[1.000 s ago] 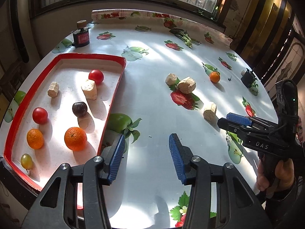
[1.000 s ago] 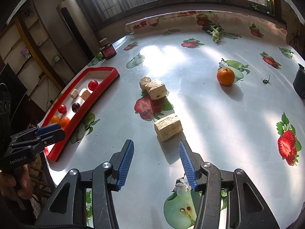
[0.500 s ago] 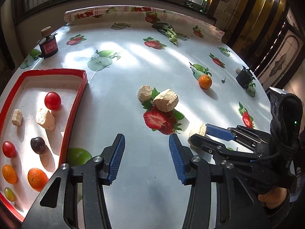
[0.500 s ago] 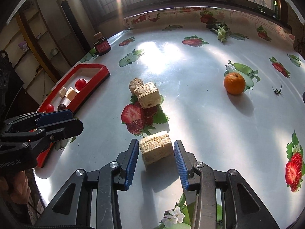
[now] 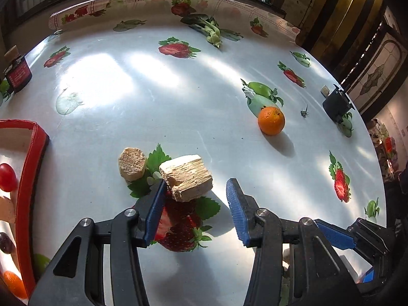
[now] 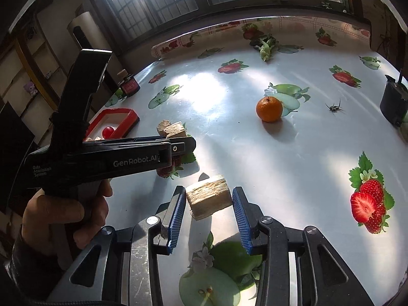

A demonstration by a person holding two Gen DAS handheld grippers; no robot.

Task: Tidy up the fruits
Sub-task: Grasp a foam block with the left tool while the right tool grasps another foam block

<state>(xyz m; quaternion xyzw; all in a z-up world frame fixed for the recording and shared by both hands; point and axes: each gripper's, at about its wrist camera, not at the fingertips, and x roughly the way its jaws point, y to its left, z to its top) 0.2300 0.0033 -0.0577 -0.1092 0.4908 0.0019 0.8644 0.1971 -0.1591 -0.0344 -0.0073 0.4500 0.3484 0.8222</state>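
Observation:
My left gripper (image 5: 195, 199) is open. A tan fibrous chunk (image 5: 187, 177) lies on the table just ahead of its left finger, with a round tan piece (image 5: 132, 163) to its left. My right gripper (image 6: 207, 207) is open with another tan chunk (image 6: 208, 200) between its pads; small gaps show on both sides. An orange (image 5: 270, 120) sits further right; it also shows in the right wrist view (image 6: 269, 109). The red tray (image 5: 26, 176) at the left holds a red tomato (image 5: 7, 177) and other fruit. The left gripper (image 6: 188, 145) crosses the right wrist view.
A fruit-print tablecloth (image 5: 153, 97) covers the round table. A small dark jar (image 5: 18, 72) stands at the far left. A black box (image 5: 336, 104) sits at the right edge. A small insect-like object (image 5: 304, 112) lies near the orange. Leafy greens (image 5: 211, 30) lie at the back.
My left gripper moved right and forward, from the tray to the tan chunks. My right gripper advanced until its pads sit either side of the third chunk.

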